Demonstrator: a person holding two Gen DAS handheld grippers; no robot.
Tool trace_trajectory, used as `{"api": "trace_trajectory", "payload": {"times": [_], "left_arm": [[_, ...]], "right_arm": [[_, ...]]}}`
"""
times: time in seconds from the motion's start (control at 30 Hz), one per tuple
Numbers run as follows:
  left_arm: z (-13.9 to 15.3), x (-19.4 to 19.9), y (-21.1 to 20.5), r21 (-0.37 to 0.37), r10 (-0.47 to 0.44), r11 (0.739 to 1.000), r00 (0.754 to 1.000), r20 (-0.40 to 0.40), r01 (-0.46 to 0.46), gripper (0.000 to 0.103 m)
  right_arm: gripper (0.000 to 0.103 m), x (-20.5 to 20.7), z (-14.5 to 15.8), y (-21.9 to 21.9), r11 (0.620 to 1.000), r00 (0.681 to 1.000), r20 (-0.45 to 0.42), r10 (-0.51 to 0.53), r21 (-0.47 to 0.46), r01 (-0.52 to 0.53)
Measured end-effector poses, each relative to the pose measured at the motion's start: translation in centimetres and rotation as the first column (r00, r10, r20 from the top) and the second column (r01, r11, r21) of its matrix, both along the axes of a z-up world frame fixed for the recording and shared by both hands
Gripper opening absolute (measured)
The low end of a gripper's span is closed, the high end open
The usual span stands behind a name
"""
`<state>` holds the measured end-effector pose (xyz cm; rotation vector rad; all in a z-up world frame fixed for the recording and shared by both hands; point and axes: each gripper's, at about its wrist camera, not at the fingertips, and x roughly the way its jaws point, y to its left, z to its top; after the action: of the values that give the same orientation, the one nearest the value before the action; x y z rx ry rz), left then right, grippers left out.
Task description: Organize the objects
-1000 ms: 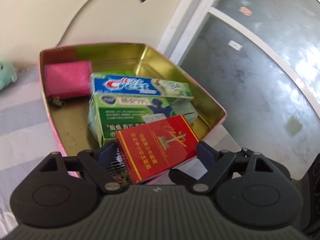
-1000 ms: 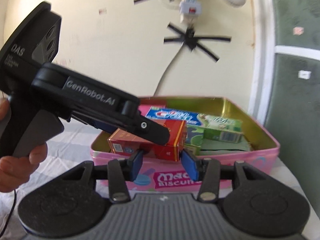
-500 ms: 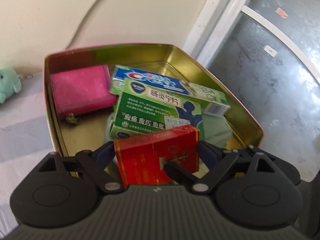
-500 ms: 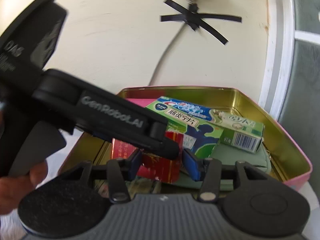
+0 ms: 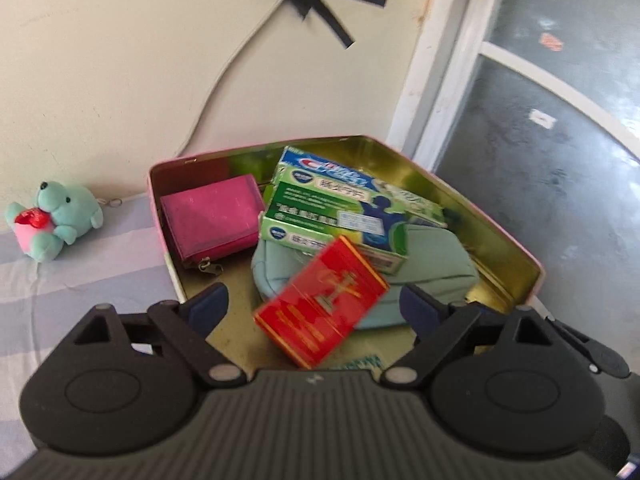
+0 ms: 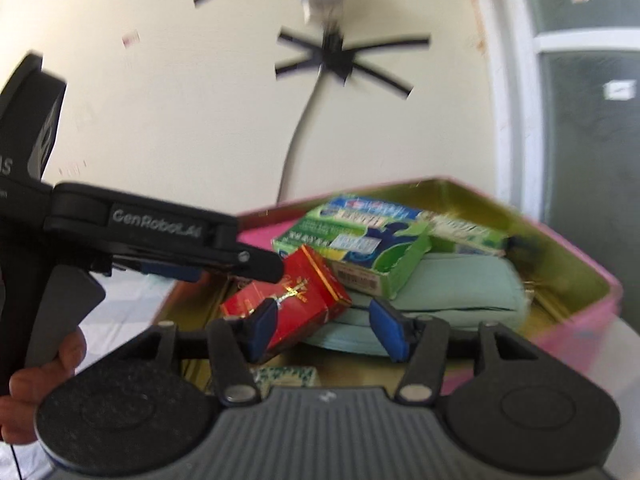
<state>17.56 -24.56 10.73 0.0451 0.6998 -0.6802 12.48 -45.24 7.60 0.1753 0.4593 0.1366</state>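
Note:
A pink tin (image 5: 516,248) with a gold inside holds a magenta wallet (image 5: 212,216), a green medicine box (image 5: 332,220), a blue toothpaste box (image 5: 340,168) and a pale green pouch (image 5: 432,256). A red box (image 5: 320,312) lies tilted against the pouch inside the tin. My left gripper (image 5: 312,308) is open above the tin, its fingers apart from the red box. My right gripper (image 6: 326,328) is open and empty near the tin's front, with the red box (image 6: 296,300) just behind its fingers. The left gripper (image 6: 256,266) shows in the right wrist view.
A teal plush toy (image 5: 52,220) sits on the striped cloth (image 5: 80,272) left of the tin. A cream wall with a taped cable (image 5: 224,76) stands behind. A grey floor (image 5: 540,160) lies to the right. A small patterned box (image 6: 286,376) lies in the tin's front.
My left gripper has opened and let go of the red box, which now lies in the tin. The left gripper has pulled back and up. My right gripper shifted slightly.

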Motion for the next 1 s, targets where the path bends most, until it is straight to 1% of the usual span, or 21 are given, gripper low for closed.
{"api": "trace_trajectory", "payload": {"times": [0.1, 0.17, 0.23, 0.3, 0.4, 0.53, 0.57, 0.63, 0.67, 0.73, 0.77, 0.83, 1.0], "left_arm": [[0.9, -3.2, 0.7, -0.009, -0.026, 1.000, 0.998, 0.063, 0.027, 0.094], [1.0, -5.5, 1.3, -0.001, -0.043, 0.999, 0.993, 0.111, 0.043, 0.095], [0.8, -7.6, 2.1, 0.004, -0.059, 0.998, 0.988, 0.145, 0.059, 0.096], [0.0, -9.2, 2.9, 0.022, -0.070, 0.997, 0.984, 0.163, 0.068, 0.096], [-1.7, -10.9, 4.2, 0.087, -0.075, 0.994, 0.981, 0.180, 0.060, 0.097], [-4.3, -10.4, 6.0, 0.178, -0.024, 0.984, 0.985, 0.170, -0.006, 0.097], [-4.8, -10.1, 6.5, 0.201, -0.008, 0.979, 0.985, 0.172, -0.027, 0.097], [-5.8, -9.3, 7.5, 0.249, 0.027, 0.966, 0.984, 0.173, -0.070, 0.097], [-6.2, -8.8, 8.1, 0.263, 0.044, 0.961, 0.984, 0.170, -0.089, 0.097], [-7.0, -7.8, 9.4, 0.278, 0.083, 0.952, 0.984, 0.157, -0.125, 0.097], [-7.4, -7.2, 10.2, 0.284, 0.104, 0.948, 0.983, 0.151, -0.144, 0.097], [-7.6, -6.4, 11.7, 0.272, 0.134, 0.947, 0.980, 0.147, -0.171, 0.099], [-7.6, -4.8, 14.4, 0.288, 0.194, 0.927, 0.964, 0.180, -0.241, 0.100]], "right_arm": [[0.055, -3.6, 0.5, -1.0, 0.998, 0.998, 0.063, -0.019, 0.064, 0.015], [0.057, -5.8, 0.4, -1.7, 0.994, 0.996, 0.075, -0.050, 0.096, 0.043], [0.057, -6.9, 0.1, -2.4, 0.990, 0.996, 0.053, -0.072, 0.127, 0.065], [0.057, -8.2, -0.7, -2.9, 0.985, 0.996, 0.009, -0.087, 0.149, 0.085], [0.057, -9.3, -2.3, -2.9, 0.984, 0.993, -0.066, -0.094, 0.148, 0.103], [0.058, -9.1, -3.9, -2.1, 0.983, 0.985, -0.148, -0.085, 0.149, 0.107], [0.059, -9.0, -4.2, -1.7, 0.984, 0.984, -0.159, -0.076, 0.147, 0.099], [0.059, -9.1, -4.1, -0.5, 0.991, 0.985, -0.161, -0.067, 0.102, 0.084], [0.059, -9.1, -4.1, 0.0, 0.993, 0.985, -0.164, -0.052, 0.100, 0.069], [0.061, -9.0, -4.1, 1.1, 0.992, 0.985, -0.175, -0.006, 0.119, 0.027], [0.061, -8.9, -4.1, 1.9, 0.995, 0.985, -0.175, 0.007, 0.104, 0.011], [0.062, -8.8, -4.0, 3.8, 0.998, 0.983, -0.178, 0.041, 0.062, -0.030], [0.064, -8.1, -3.9, 8.1, 0.991, 0.974, -0.184, 0.132, 0.005, -0.133]]}}
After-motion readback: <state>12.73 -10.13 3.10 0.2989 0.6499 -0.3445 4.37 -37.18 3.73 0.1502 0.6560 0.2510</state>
